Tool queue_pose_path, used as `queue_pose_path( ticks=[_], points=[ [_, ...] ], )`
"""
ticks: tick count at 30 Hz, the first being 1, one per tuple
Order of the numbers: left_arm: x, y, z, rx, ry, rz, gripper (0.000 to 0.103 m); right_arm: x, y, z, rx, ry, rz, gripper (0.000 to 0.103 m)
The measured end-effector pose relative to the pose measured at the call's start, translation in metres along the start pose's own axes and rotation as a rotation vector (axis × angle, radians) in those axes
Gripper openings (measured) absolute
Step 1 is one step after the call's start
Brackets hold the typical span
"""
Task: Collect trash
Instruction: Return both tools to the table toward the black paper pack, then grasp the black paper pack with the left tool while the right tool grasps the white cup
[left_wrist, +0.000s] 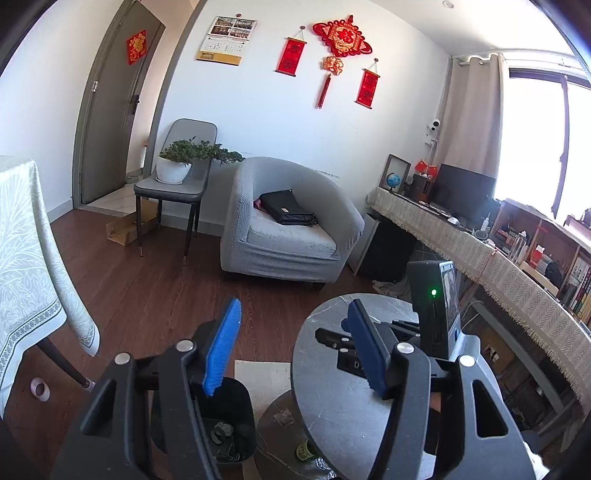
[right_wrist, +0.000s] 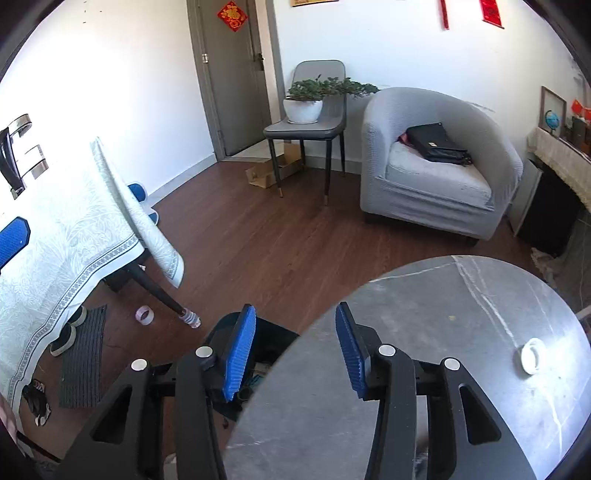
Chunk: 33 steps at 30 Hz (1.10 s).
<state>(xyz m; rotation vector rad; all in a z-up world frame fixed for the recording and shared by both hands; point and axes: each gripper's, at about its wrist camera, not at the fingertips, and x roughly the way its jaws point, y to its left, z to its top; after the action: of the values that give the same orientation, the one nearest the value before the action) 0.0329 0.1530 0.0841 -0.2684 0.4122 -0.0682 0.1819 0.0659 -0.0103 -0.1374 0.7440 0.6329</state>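
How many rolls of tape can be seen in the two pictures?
2. One tape roll lies on the wood floor beside the foot of the cloth-covered table. A white tape roll lies on the round grey table. Others may be hidden from view.

We see white walls (left_wrist: 258, 110), a dark wood floor (right_wrist: 258, 229), a grey armchair (left_wrist: 288, 221), a grey door (right_wrist: 229, 74), and a bright window (left_wrist: 535, 140) flooding daylight.
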Motion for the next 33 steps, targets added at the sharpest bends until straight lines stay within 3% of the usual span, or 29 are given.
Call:
queue_pose_path(
  ticks=[10,23,26,30,33],
  points=[
    [0.069,-0.054,-0.039,0.132,0.204,-0.035,0.074,-0.026,-0.101,-0.024,0.151,-0.009,-0.094,0.044],
    [0.129,-0.116,-0.083,0.242,0.372,-0.158,0.086,-0.053,-0.168,-0.055,0.234,0.006,-0.144,0.044],
    [0.141,-0.125,-0.093,0.282,0.405,-0.151,0.086,-0.058,-0.179,-0.060,0.247,0.003,-0.133,0.045],
    [0.157,-0.131,-0.104,0.305,0.450,-0.145,0.086,-0.067,-0.192,-0.068,0.277,-0.011,-0.126,0.064],
    [0.166,-0.135,-0.110,0.307,0.466,-0.135,0.086,-0.073,-0.201,-0.073,0.294,-0.015,-0.131,0.069]
  ],
)
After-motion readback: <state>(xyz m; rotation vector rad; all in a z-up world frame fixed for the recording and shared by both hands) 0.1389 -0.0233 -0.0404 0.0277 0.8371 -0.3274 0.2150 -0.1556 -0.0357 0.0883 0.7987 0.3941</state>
